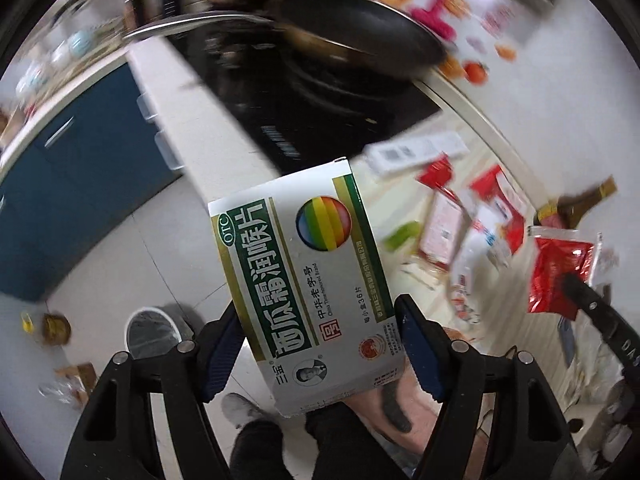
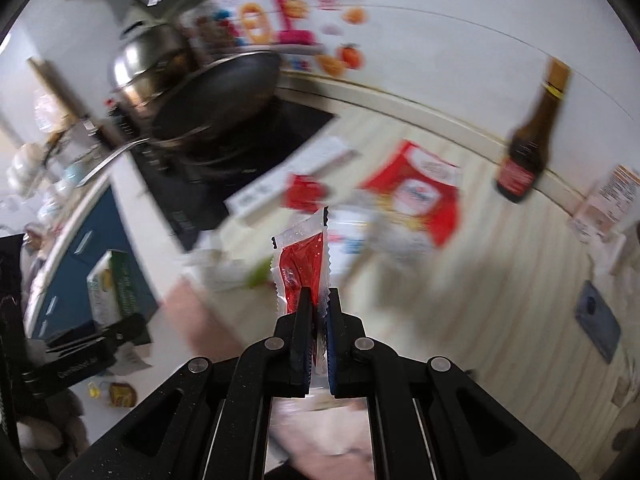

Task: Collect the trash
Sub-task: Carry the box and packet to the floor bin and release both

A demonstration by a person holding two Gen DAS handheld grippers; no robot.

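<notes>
The left hand-held gripper (image 1: 320, 340) grasps a white and green medicine box (image 1: 304, 280) by its two long sides, the blue pads pressing on the cardboard near the lower half, so the box stands out forward between the fingers and is lifted clear of the tabletop (image 1: 404, 200). The right hand-held gripper (image 2: 319, 308) is clenched tight on a red sauce sachet (image 2: 302, 268), holding it only by its lower edge, and the sachet points up and away from the jaws. Both pieces of trash are thus in the air, not on any surface. Below the left hand-held gripper, on the grey floor, stands a white trash bin (image 1: 148, 332) with a clear liner, and I judge that the step in hand is to carry both pieces over to it. To do this well, the box should be brought above the mouth of the bin before the jaws are let open, because it is light and wide and may catch the rim or fall beside it. The sachet is thin and slippery, so the grip must stay firm on the way, and it should be released low over the opening. More wrappers (image 1: 492, 208) are scattered on the tabletop near a dark bottle (image 2: 528, 144), and a frying pan (image 1: 360, 36) sits on the black hob, so the carrying path should stay away from these.
</notes>
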